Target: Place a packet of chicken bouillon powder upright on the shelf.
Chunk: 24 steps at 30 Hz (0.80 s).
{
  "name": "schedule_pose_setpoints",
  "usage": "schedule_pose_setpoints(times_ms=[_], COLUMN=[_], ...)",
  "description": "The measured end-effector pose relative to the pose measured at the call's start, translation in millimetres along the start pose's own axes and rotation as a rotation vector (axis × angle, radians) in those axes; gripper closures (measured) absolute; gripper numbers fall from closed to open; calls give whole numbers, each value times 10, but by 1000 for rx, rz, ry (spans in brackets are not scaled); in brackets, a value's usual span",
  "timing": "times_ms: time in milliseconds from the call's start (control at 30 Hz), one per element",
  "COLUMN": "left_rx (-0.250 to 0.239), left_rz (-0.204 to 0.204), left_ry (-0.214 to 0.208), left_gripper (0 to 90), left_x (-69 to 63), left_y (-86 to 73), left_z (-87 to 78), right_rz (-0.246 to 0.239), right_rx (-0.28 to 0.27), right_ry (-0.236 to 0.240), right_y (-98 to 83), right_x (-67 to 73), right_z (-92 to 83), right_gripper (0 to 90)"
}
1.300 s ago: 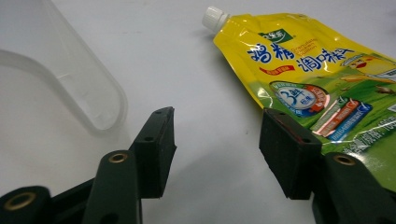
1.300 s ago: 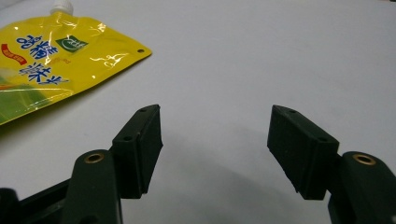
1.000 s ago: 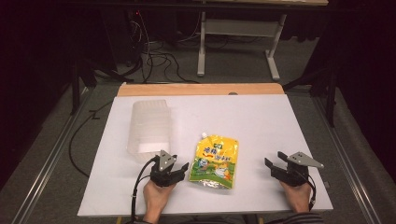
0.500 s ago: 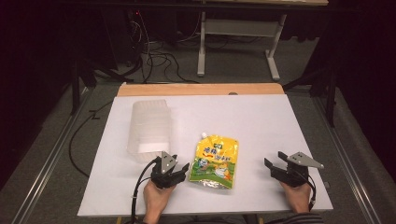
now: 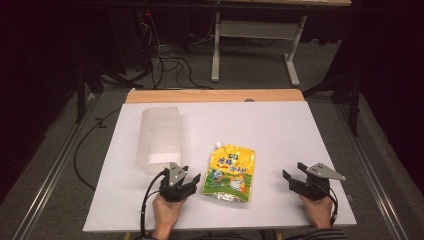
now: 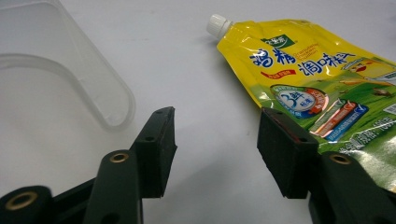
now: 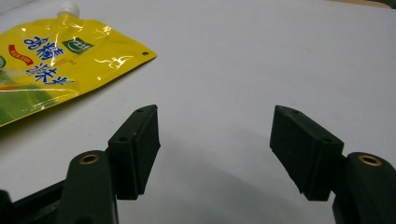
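Observation:
A yellow spout pouch (image 5: 230,171) with a white cap lies flat on the white table (image 5: 300,130), near the front middle. My left gripper (image 5: 192,175) rests just left of the pouch, close to its lower edge. In the left gripper view its jaws (image 6: 217,140) stand open over bare table with nothing between them, and they have just been closing a little; the pouch (image 6: 303,79) lies beside the right jaw. My right gripper (image 5: 292,171) sits at the front right, apart from the pouch, open (image 7: 215,140) over bare table.
A clear plastic container (image 5: 161,137) lies on its side left of the pouch, its open rim (image 6: 70,70) close to my left gripper. A wooden strip edges the table's far side. Cables and a desk frame stand on the floor beyond.

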<state>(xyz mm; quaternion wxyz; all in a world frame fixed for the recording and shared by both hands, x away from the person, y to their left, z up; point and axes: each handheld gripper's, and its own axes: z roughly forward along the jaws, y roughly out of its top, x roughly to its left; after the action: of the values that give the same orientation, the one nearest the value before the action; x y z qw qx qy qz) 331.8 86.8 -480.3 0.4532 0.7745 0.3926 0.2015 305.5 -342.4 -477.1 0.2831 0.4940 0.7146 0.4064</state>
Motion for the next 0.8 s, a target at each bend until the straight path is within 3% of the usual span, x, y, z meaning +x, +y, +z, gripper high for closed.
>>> schedule_pose_setpoints(times_ms=[167, 333, 633, 800], left_rx=[-2, 9, 50, 47], left_rz=[11, 17, -20, -22], left_ry=[-10, -30, -56, -80], left_gripper=[496, 464, 443, 432], left_x=[-14, -44, -89, -132], left_y=[16, 77, 204, 313], left_z=[-19, -33, -19, 10], right_rz=[-3, 1, 1, 5], right_rx=[6, 6, 3, 4], right_ry=[-3, -2, -6, -7], right_y=[3, 3, 2, 3], right_x=[-2, -8, -10, -11], right_z=[9, 8, 6, 7], right_gripper=[333, 332, 327, 324])
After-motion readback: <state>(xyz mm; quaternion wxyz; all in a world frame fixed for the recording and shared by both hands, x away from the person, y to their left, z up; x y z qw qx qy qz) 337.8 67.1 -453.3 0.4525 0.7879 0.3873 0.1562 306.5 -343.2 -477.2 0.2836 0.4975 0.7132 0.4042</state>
